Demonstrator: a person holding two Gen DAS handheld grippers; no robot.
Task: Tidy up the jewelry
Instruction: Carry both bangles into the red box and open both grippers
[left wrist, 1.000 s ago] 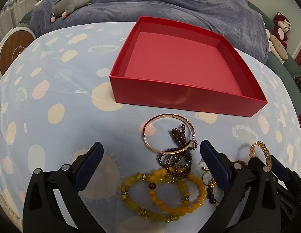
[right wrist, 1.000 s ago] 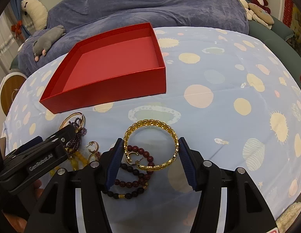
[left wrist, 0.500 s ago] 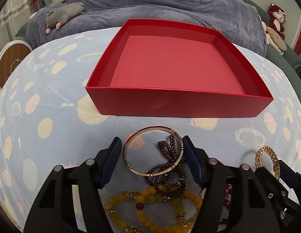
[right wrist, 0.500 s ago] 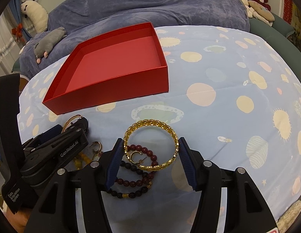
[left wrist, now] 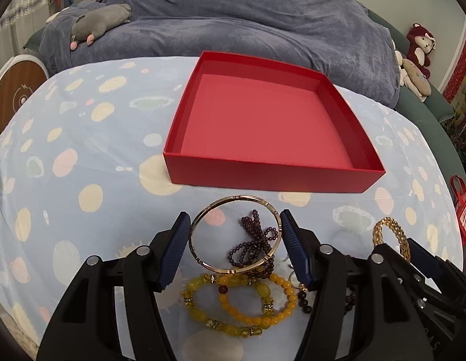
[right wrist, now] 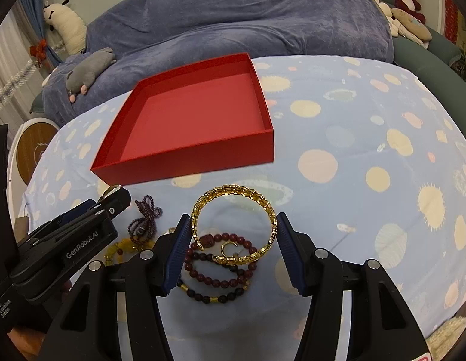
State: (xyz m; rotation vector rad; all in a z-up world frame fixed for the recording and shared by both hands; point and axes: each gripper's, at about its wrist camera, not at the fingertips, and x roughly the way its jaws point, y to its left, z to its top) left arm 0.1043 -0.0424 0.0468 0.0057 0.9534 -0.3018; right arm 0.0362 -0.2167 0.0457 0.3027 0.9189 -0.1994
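The left gripper (left wrist: 235, 248) has its blue ribbed fingers (left wrist: 175, 249) clenched on a thin rose-gold bangle (left wrist: 234, 234), one pad on each side of the ring, which looks raised off the cloth. The right gripper (right wrist: 233, 248) grips a gold chain-link bangle (right wrist: 234, 225) the same way, its fingers (right wrist: 176, 251) tight against the rim. Under the left pair lie a knot of dark purple beads (left wrist: 257, 245) and two yellow bead bracelets (left wrist: 239, 303); under the right, dark red bead bracelets (right wrist: 221, 266) and a black one with gold spacers (right wrist: 215, 296). Only the right camera catches the left tool's side, printed "GenRobot.AI" (right wrist: 82, 245); smaller white lettering lower on its body is too small for me to read. Only the left camera shows the yellow bracelets whole, and the right tool's gold bangle edge-on at its far right. All this sits near the front edge of the table (left wrist: 82, 156), under a pale blue spotted cloth. The red box (left wrist: 269, 126), open and bare inside, stands just beyond the jewelry, with free cloth on both sides. Behind it are a bed under a blue-grey blanket (right wrist: 248, 15) and a grey plush toy (left wrist: 97, 21).
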